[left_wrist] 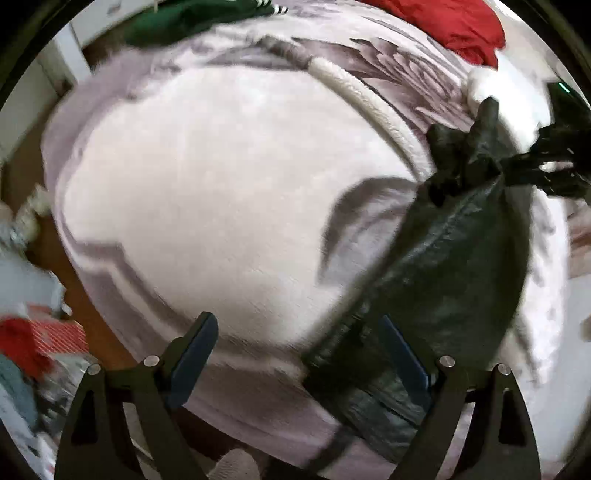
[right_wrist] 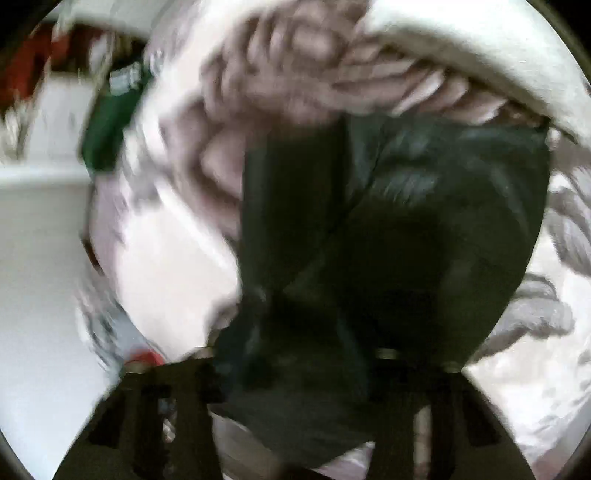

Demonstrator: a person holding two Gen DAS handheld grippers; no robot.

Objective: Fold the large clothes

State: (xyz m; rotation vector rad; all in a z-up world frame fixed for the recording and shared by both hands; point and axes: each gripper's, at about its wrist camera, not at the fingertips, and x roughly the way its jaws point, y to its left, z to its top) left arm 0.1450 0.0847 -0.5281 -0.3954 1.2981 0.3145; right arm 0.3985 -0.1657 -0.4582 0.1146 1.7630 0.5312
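Spread across nearly the whole left wrist view: a pale lilac fleece blanket (left_wrist: 207, 192) with grey feather print and a white piped edge, blurred in the right wrist view (right_wrist: 295, 74). Draped over the blanket, toward its right side: a dark shiny garment (left_wrist: 454, 258), bunched at its upper end and running down to the near edge; in the right wrist view (right_wrist: 406, 221), filling the centre, blurred. Beyond the blanket's far edge: a red cloth (left_wrist: 450, 26) and a green garment with white stripes (left_wrist: 192, 18). Off the blanket's left side: a wooden floor (left_wrist: 92, 314) with blurred clutter. Left gripper (left_wrist: 299, 350): jaws spread wide, blue pads bare, dark garment passing just inside the right finger. Right gripper (right_wrist: 291, 373): fingers buried under dark garment, so cannot tell whether parted or pinching.
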